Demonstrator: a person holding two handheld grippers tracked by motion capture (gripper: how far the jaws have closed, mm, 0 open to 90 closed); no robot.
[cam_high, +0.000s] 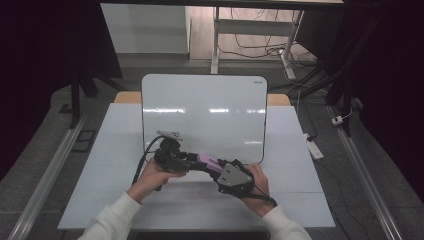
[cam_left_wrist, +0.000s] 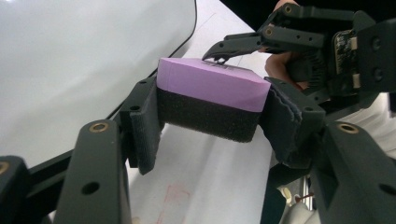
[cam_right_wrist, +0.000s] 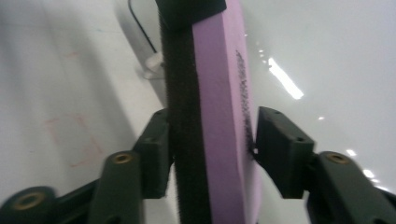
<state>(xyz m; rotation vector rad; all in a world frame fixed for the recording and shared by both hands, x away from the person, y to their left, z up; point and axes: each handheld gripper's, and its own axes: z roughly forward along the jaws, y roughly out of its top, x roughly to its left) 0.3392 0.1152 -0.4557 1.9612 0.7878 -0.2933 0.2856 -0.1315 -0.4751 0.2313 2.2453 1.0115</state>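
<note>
While the whiteboard eraser (cam_left_wrist: 212, 88), purple plastic on top and black felt below, hangs above the near edge of the whiteboard (cam_high: 200, 107), I have it clamped across its short sides in the left tongs (cam_left_wrist: 210, 116), pads pressing into both ends of the felt. Seen from the high view, the eraser (cam_high: 207, 161) bridges the two hands, its long axis running from my left tongs (cam_high: 172, 155) toward my right tongs (cam_high: 220, 172). In the right gripper view the eraser (cam_right_wrist: 219, 112) stands edge-on between the right tongs (cam_right_wrist: 210, 144): one pad lies against the felt face, the other stands just off the purple face, so I judge that side not yet gripping. The left gripper view shows a right fingertip (cam_left_wrist: 217, 55) resting at the eraser's far top edge. The hand-over, as I read it, turns on the right tongs pinching across the thickness before the left lets go. The white worktop (cam_high: 300, 190) lies below.
</note>
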